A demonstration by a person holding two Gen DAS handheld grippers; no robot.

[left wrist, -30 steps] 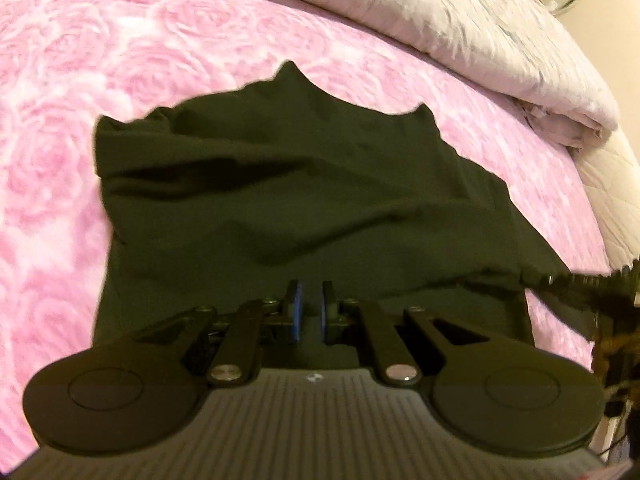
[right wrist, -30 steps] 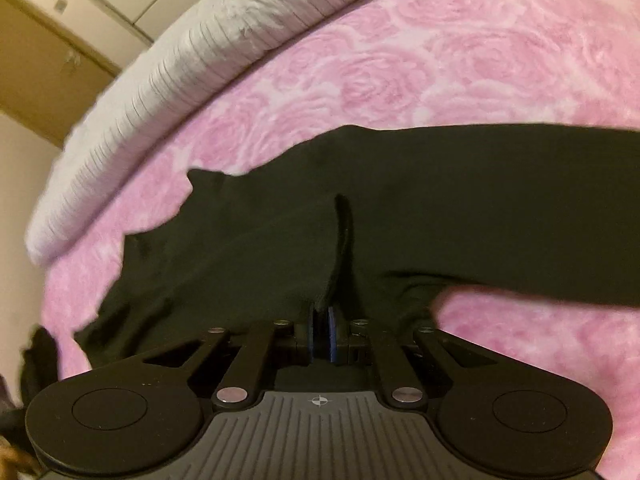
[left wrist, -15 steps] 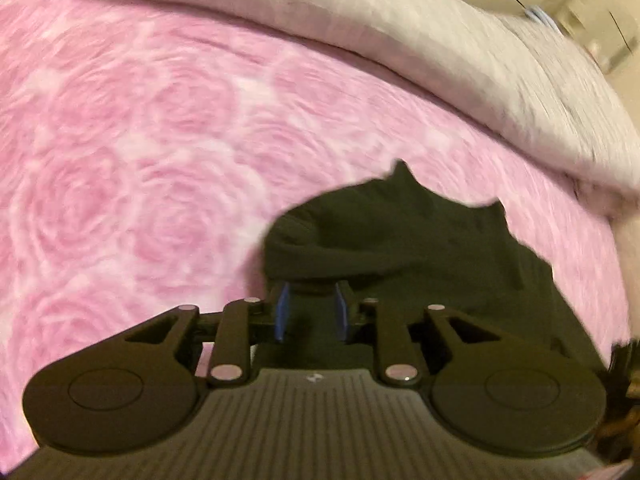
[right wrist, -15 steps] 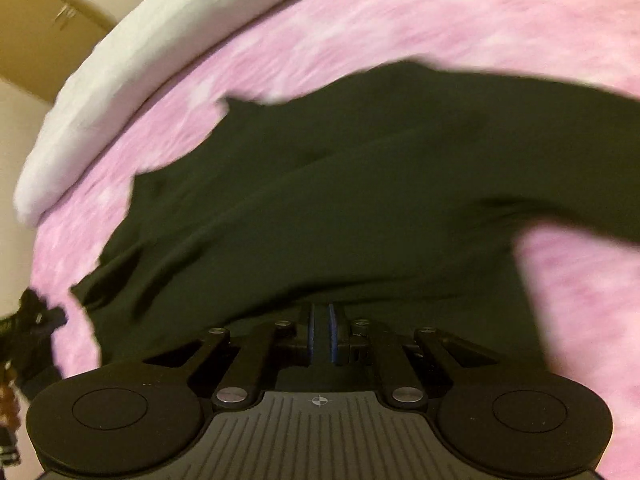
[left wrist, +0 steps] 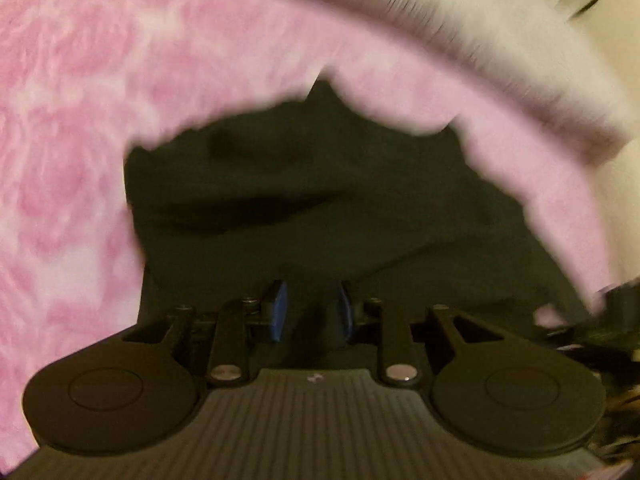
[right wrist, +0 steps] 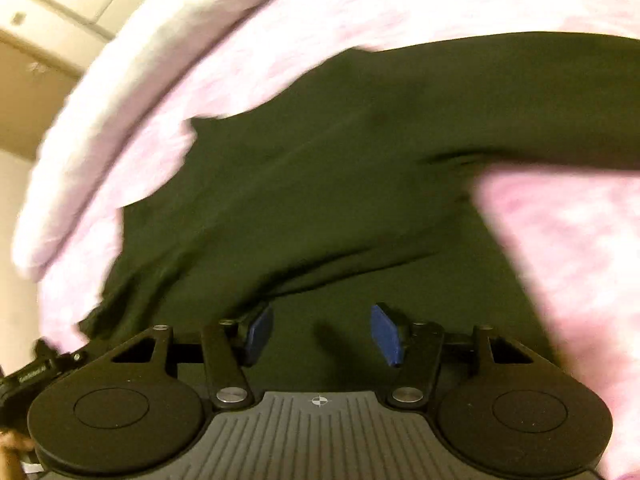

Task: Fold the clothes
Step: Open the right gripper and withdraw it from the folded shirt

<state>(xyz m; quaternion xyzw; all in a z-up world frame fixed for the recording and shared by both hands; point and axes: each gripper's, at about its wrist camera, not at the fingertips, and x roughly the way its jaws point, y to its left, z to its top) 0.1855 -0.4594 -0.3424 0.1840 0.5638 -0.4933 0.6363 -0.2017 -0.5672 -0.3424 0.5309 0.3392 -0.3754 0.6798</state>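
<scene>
A black garment (left wrist: 320, 208) lies on a pink rose-patterned bedspread (left wrist: 80, 120), bunched in loose folds. In the left wrist view my left gripper (left wrist: 312, 314) is partly open just above the garment's near edge, with black cloth between its blue pads (left wrist: 280, 308); whether they pinch it is unclear. In the right wrist view the garment (right wrist: 360, 160) spreads wide, one sleeve running off to the right. My right gripper (right wrist: 318, 334) is wide open over the near cloth and holds nothing. Both views are motion-blurred.
A white quilted duvet (left wrist: 500, 60) is rolled along the far side of the bed; it also shows in the right wrist view (right wrist: 140, 72). Cream cabinets (right wrist: 40, 40) stand beyond it. The other gripper's body (right wrist: 28, 372) shows at the lower left.
My right gripper was shut on the garment and has opened, letting it go. My left gripper has opened wider. Both cameras have shifted and the garment fills more of each view.
</scene>
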